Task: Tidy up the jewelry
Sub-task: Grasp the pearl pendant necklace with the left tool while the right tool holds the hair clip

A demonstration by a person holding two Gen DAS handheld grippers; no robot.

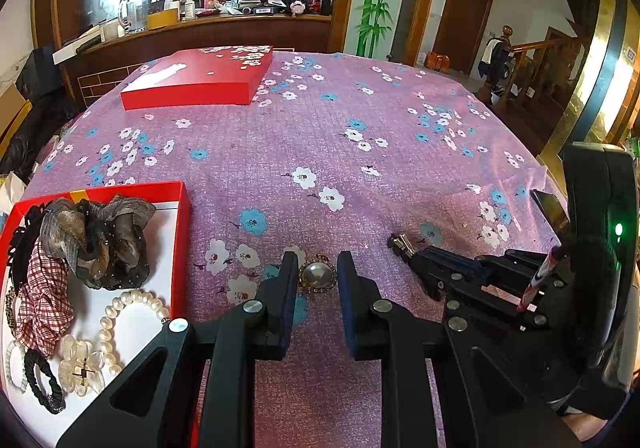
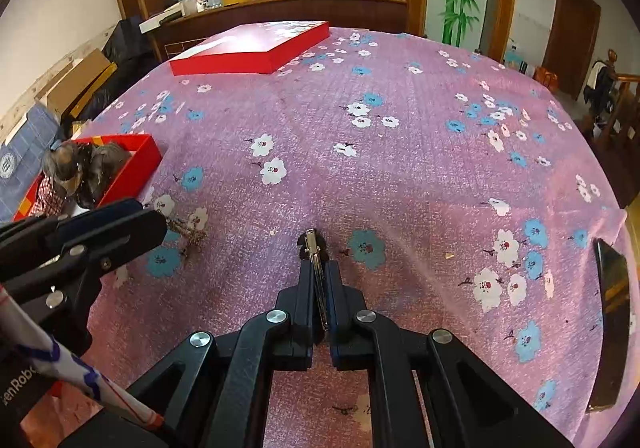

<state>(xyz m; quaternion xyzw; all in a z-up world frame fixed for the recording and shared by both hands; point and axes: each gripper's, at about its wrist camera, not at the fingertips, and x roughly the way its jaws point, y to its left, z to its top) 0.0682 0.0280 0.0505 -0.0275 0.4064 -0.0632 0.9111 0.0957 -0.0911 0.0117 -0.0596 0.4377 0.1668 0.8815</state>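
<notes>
straddling the pearl brooch (image 1: 316, 276), left claw (image 1: 318, 264) is spread; probably slippery, take its rim. right claw (image 2: 319, 268) grasps a metal hair clip (image 2: 313, 248).

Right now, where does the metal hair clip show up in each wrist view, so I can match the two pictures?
Left wrist view: the metal hair clip sits right of centre, pinched at the tip of the right hand-held gripper, which enters from the right.
Right wrist view: the clip is at lower centre, on edge between the closed fingers, its end sticking out over the cloth.
Shared landmark: the closed red box at the table's far side.
</notes>
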